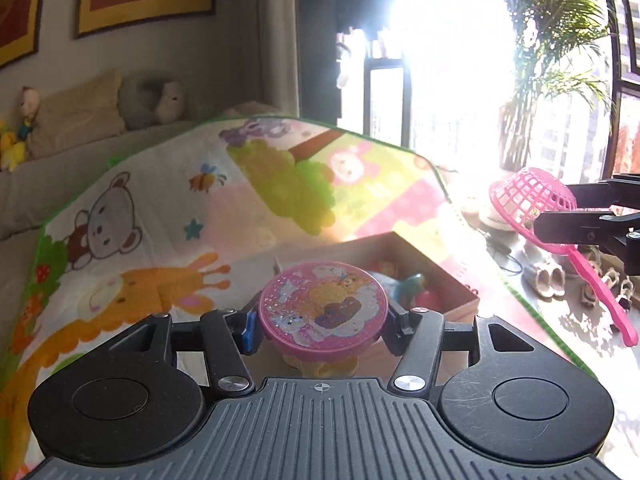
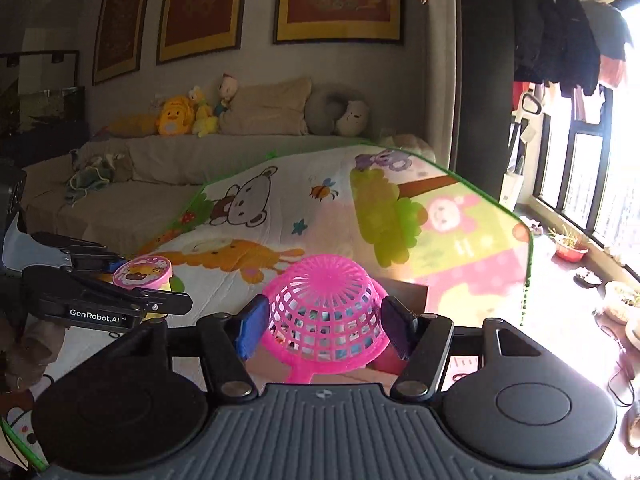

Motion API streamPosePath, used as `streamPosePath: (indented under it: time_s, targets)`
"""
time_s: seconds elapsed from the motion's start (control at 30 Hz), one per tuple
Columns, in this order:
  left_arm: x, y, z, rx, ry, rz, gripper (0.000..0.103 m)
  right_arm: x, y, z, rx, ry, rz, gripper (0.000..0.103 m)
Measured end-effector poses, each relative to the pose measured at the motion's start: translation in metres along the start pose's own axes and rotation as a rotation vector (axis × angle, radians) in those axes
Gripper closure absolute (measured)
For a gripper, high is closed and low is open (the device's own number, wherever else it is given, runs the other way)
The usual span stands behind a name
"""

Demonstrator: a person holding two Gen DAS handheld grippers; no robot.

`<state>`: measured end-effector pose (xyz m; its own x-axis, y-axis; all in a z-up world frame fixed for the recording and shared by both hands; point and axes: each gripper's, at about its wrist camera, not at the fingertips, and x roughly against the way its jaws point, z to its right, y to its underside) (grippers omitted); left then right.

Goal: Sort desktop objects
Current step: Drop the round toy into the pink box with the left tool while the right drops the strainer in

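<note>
My left gripper [image 1: 323,326] is shut on a round toy container [image 1: 323,306] with a glittery pink bear lid and a yellow body, held above the mat. My right gripper [image 2: 325,330] is shut on a pink mesh strainer [image 2: 326,304], bowl up, its handle pointing back towards the camera. In the left wrist view the strainer [image 1: 528,196] hangs at the right in the right gripper [image 1: 556,208]. In the right wrist view the left gripper [image 2: 154,280] holds the container [image 2: 142,272] at the left. An open cardboard box [image 1: 460,296] of toys lies just beyond both.
A cartoon-animal play mat [image 1: 160,216] with a green edge covers the surface. Behind it stands a sofa [image 2: 160,176] with plush toys and cushions. Shoes [image 1: 548,276] and plant pots [image 2: 570,250] sit on the sunlit floor by the bright window at right.
</note>
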<state>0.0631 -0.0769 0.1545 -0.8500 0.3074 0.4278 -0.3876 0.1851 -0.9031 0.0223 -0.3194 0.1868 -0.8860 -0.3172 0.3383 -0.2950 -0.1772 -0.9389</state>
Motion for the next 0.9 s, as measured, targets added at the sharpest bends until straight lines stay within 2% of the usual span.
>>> streamPosePath:
  time_s: [0.13,0.2,0.23,0.3,0.4,0.47,0.63,0.77,0.9]
  targets:
    - [-0.060,-0.035,0.015,-0.006,0.056,0.005,0.039,-0.012,-0.016,0.023,-0.009,0.059,0.039,0.041]
    - [-0.087,-0.041,0.015,0.006,0.053,-0.028,0.027,-0.025,-0.018,0.032,-0.030,0.079,0.033,0.041]
    - [-0.094,-0.040,0.011,0.023,0.048,-0.042,0.025,-0.031,-0.018,0.038,-0.044,0.084,0.026,0.041]
    - [-0.095,-0.029,0.001,0.059,0.049,-0.059,0.016,-0.041,-0.016,0.047,-0.071,0.086,0.011,0.041]
    - [-0.086,-0.001,-0.011,0.073,0.006,-0.072,0.009,-0.059,-0.010,0.058,-0.096,0.087,-0.013,0.041]
    - [-0.081,0.020,-0.015,0.069,-0.023,-0.093,0.008,-0.075,-0.007,0.063,-0.126,0.068,-0.037,0.041]
    - [-0.073,0.071,-0.012,0.058,-0.040,-0.179,0.007,-0.130,-0.003,0.065,-0.214,0.004,-0.120,0.041]
    - [-0.063,0.096,-0.005,0.061,-0.016,-0.219,0.006,-0.184,0.000,0.064,-0.265,0.015,-0.187,0.041]
    - [-0.058,0.104,-0.003,0.062,-0.003,-0.223,0.005,-0.231,0.010,0.053,-0.268,0.073,-0.221,0.041]
